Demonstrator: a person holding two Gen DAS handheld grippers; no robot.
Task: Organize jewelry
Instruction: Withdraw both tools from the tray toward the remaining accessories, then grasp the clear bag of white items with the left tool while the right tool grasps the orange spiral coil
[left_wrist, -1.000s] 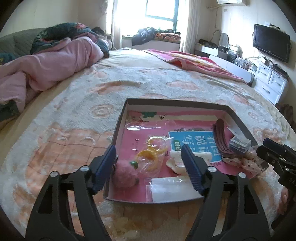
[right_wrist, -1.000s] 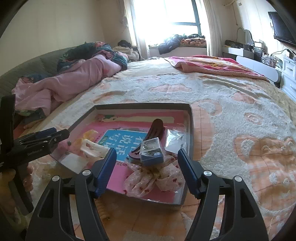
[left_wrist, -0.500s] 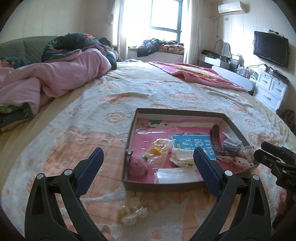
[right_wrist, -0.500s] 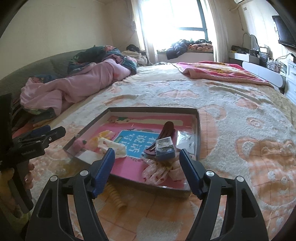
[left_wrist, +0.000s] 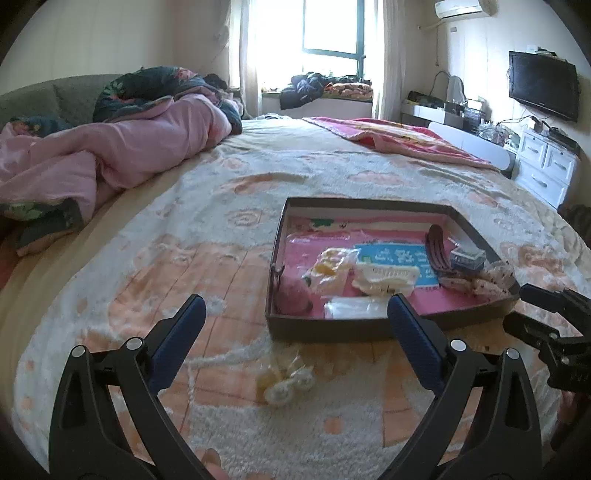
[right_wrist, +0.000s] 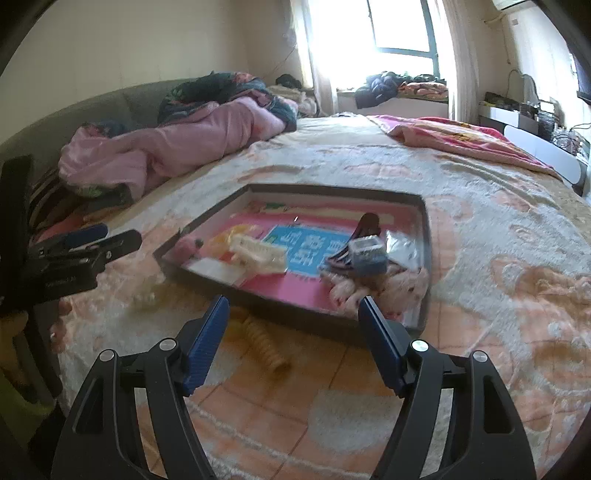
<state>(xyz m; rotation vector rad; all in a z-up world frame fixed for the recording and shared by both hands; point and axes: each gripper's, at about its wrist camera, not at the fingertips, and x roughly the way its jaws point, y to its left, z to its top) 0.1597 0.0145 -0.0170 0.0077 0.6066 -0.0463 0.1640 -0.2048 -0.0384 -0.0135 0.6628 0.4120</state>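
Observation:
A dark shallow tray (left_wrist: 332, 328) (right_wrist: 295, 314) with a pink lining lies on the bed. It holds a pink pom-pom (left_wrist: 293, 295), a cream hair claw (left_wrist: 384, 278) (right_wrist: 258, 253), a brown hair clip (left_wrist: 434, 251) (right_wrist: 364, 230), a small clear box (left_wrist: 466, 256) (right_wrist: 367, 254), a floral scrunchie (left_wrist: 487, 280) (right_wrist: 384, 288) and plastic bags. A pale clear clip (left_wrist: 284, 384) (right_wrist: 146, 293) and a yellow spiral hair tie (right_wrist: 264, 343) lie on the blanket in front of the tray. My left gripper (left_wrist: 295, 336) is open and empty above the pale clip. My right gripper (right_wrist: 293, 339) is open and empty near the spiral tie.
A rumpled pink quilt (left_wrist: 110, 155) lies at the left of the bed, a red blanket (left_wrist: 399, 142) at the far right. A white dresser (left_wrist: 546, 166) and a TV (left_wrist: 541, 90) stand right of the bed. The floral blanket (left_wrist: 147, 277) spreads left of the tray.
Both grippers have pulled back from over the tray toward the near side of the bed. The pale clip and the spiral tie on the blanket have come into view.

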